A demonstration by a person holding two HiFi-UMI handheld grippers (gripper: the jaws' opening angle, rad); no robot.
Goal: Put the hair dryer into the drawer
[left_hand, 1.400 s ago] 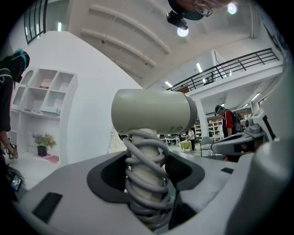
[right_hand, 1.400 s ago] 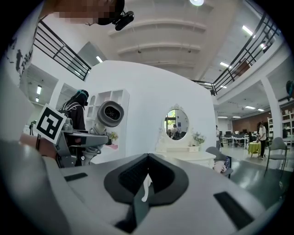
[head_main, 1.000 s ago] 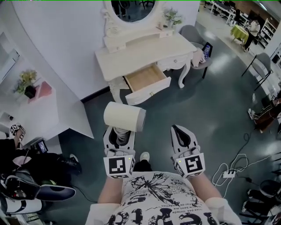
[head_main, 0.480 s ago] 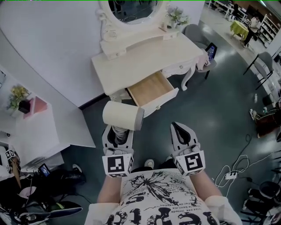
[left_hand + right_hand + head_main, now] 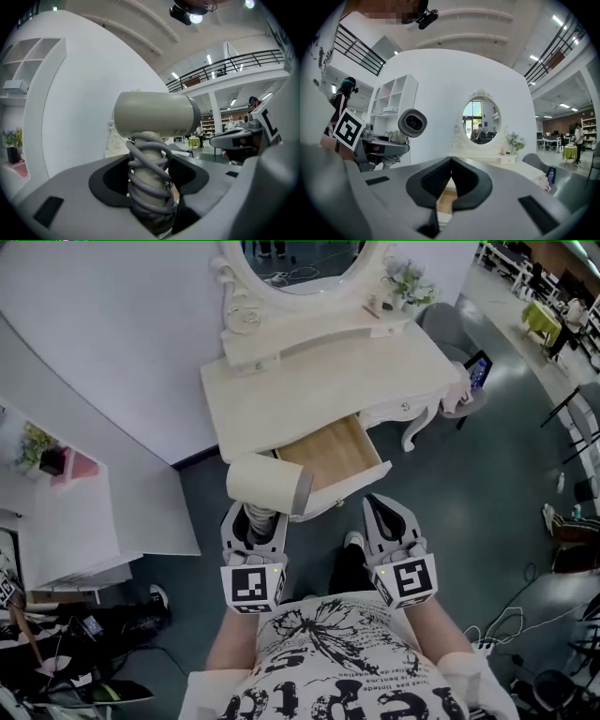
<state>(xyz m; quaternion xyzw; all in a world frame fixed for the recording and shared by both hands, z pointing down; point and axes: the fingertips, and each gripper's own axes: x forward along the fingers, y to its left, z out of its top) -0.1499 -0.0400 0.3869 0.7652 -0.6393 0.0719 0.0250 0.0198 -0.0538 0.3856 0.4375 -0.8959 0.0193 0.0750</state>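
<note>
A big hall with a dark, shiny floor [image 5: 450,512] and a curved white wall [image 5: 112,352] holds a cream dressing table [image 5: 309,381] with an oval mirror [image 5: 305,259] and a small potted plant [image 5: 408,282] on its upper shelf. The table's drawer [image 5: 328,451] is pulled out, showing a bare, pale wooden bottom. The hair dryer [image 5: 267,486] is not in it. It is up in the air in the left gripper [image 5: 255,518], and in the head view its barrel overlaps the drawer's near left corner. It has a short, thick cream barrel lying crosswise with a grey band at its right end, and from the right gripper view that end [image 5: 412,123] shows as a round dark opening. A cream handle runs from the barrel down between the jaws, and a grey cord [image 5: 147,173] is wound around it in several loose loops. In the left gripper view, the jaws stand wide apart and clamp the wrapped handle from both sides, with the barrel [image 5: 154,115] riding above them. The right gripper [image 5: 382,512] is level with the left one and just to its side, above the floor near the drawer front. Its jaws are closed with the tips meeting [image 5: 451,161] and nothing between them, and they point at the table and mirror.
</note>
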